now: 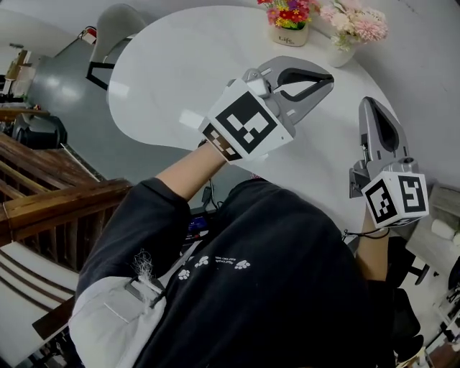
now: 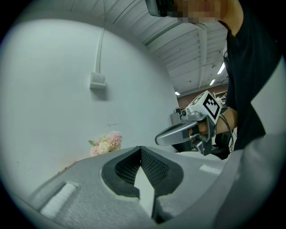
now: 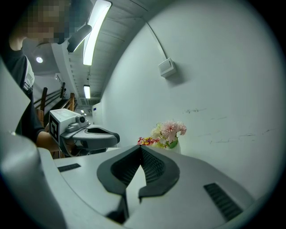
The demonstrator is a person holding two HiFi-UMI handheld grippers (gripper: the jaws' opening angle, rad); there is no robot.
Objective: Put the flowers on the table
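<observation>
Two flower arrangements stand at the far edge of the white table: colourful flowers in a cream pot and pink flowers in a white vase. My left gripper hovers over the table, well short of them, with its jaws shut and nothing between them. My right gripper hangs at the table's right edge, also shut and empty. The left gripper view looks past shut tips to the pink flowers and the right gripper. The right gripper view shows shut tips, the pink flowers and the colourful flowers.
A grey chair stands beyond the table at the far left. A wooden railing runs along the left. A white wall with a small box and a cable rises behind the table. A person's dark jacket fills the lower head view.
</observation>
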